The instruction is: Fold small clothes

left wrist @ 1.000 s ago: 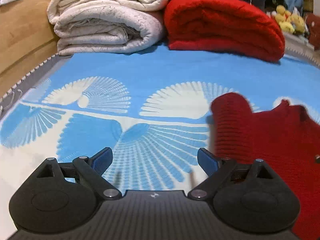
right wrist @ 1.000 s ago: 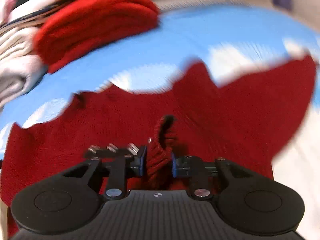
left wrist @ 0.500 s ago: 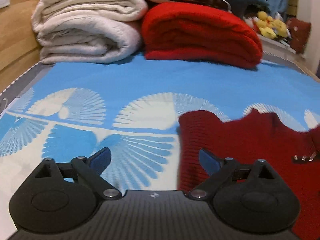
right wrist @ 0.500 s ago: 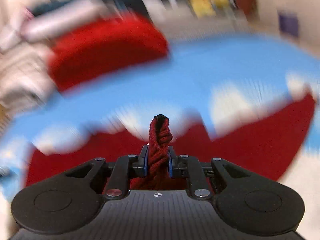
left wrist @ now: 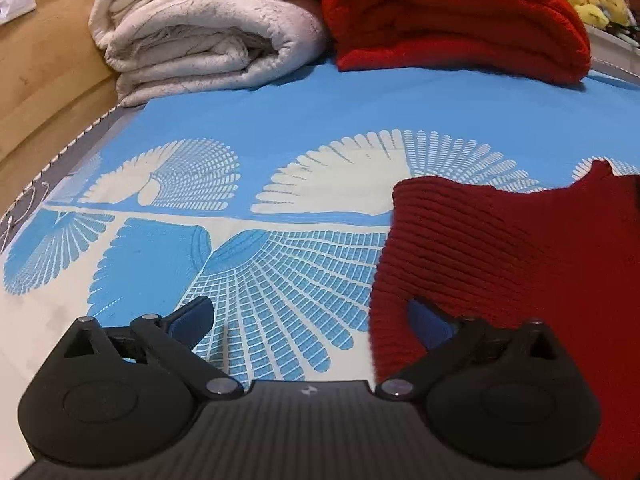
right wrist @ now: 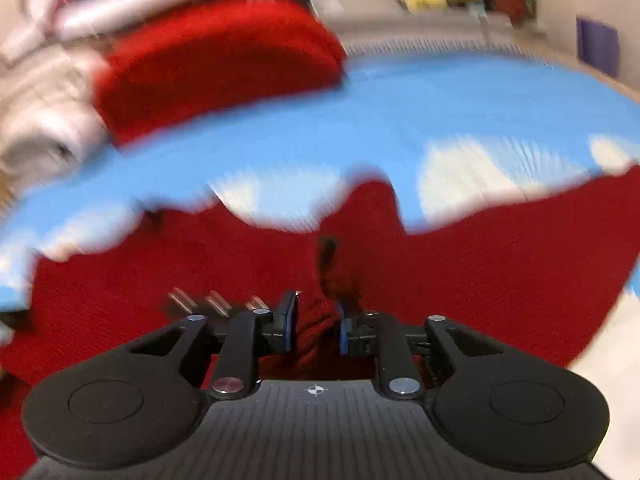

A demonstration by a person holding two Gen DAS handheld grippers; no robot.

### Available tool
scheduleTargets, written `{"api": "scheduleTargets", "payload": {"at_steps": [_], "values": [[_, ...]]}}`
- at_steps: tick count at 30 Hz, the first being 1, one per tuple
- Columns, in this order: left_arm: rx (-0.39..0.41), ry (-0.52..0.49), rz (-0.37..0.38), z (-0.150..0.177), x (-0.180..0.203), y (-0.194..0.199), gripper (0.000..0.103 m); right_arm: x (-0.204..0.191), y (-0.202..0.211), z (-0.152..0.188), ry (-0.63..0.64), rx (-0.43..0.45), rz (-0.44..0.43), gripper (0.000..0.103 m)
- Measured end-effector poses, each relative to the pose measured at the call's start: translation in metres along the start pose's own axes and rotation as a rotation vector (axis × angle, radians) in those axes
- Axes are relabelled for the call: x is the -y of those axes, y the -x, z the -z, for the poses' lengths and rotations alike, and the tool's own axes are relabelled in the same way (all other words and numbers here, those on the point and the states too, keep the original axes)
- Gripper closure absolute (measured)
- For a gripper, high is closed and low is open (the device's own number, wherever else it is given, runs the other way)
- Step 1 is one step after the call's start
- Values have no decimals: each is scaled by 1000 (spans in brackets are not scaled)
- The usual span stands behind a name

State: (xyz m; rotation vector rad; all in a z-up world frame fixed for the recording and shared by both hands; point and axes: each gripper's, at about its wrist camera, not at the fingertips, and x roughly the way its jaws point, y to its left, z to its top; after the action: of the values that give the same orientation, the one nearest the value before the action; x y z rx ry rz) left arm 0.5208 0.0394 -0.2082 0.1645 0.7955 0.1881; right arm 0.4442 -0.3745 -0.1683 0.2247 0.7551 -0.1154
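Left gripper (left wrist: 310, 318) — jaws just opened wide, empty; right gripper (right wrist: 314, 322) pinches a fold of the red sweater (right wrist: 480, 272) on the bed (left wrist: 360, 112).

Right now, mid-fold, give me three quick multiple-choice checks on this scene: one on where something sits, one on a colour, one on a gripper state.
1. Where does the folded red blanket lie relative to the folded cream blanket in the left wrist view?
A. To its right
B. Under it
C. To its left

2. What colour is the knit garment lying on the patterned bedsheet?
A. Cream
B. Dark red
C. Blue

3. What is the right gripper doing?
A. Open over bare sheet
B. Shut on nothing
C. Shut on a bunched fold of the garment

Answers:
1. A, the red roll sits beside the cream one, to its right, at the far end of the bed.
2. B, its ribbed knit is deep red against the blue and white print.
3. C, red knit fills the gap between the blue pads.
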Motion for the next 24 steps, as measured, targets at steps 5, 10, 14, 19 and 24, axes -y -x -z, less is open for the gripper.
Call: {"api": "scheduleTargets", "payload": {"at_steps": [5,10,14,19,24], "values": [[44,-75,-32,2,7,13,0,2,12,26,86,53,0,66],[69,-171,-31,13,11,31,0,15,40,27,194,107,89,35],[60,-235,-73,16,17,46,0,32,21,39,206,77,135,33],[-22,-179,-68,15,-7,100,0,95,57,20,-117,110,21,29],[-55,-76,-48,30,-29,147,0,205,84,13,-561,245,79,27]]}}
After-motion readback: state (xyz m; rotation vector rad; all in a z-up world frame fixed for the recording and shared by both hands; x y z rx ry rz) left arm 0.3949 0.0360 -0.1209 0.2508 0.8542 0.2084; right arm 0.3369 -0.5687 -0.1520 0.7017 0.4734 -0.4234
